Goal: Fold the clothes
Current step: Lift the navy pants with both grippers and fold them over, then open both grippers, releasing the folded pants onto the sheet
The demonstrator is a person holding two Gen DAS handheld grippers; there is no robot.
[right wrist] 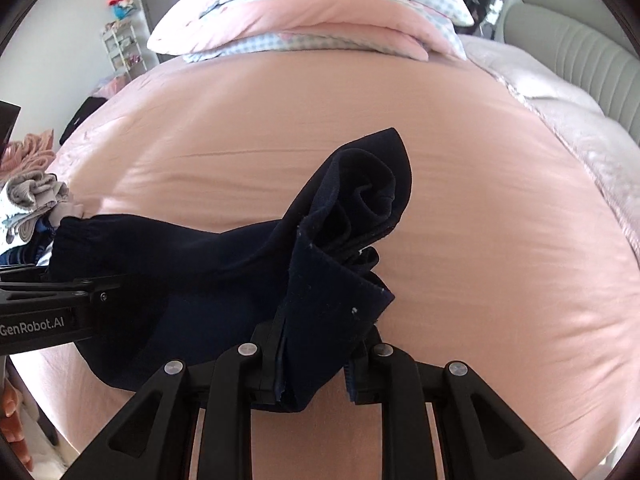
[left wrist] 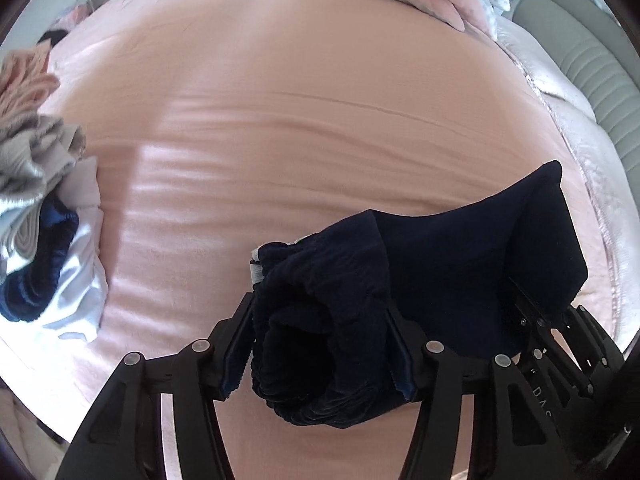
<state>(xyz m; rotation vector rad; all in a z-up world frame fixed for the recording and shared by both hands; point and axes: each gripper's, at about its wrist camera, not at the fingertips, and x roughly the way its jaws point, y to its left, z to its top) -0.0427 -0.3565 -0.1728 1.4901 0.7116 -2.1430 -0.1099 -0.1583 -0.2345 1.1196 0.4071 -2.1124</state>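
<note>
dark navy garment held between two grippers above a pink bed

left gripper (left wrist: 320, 344): jaws part-way closed, pressing on a bunched, gathered end of the navy garment (left wrist: 460, 248).
right gripper (right wrist: 314, 364): jaws narrow, clamped on a folded edge of the same garment (right wrist: 192, 264), which rises in a rolled peak past them.
garment: stretched between the two grippers, hanging over the bed sheet (left wrist: 300, 100); whether its lowest fold touches the sheet cannot be told.
pile of clothes (left wrist: 44, 220): grey, white, blue and pink pieces, at the bed's left edge, apart from the garment.
pillows (right wrist: 312, 20): pink and blue-checked, stacked at the far end.
</note>
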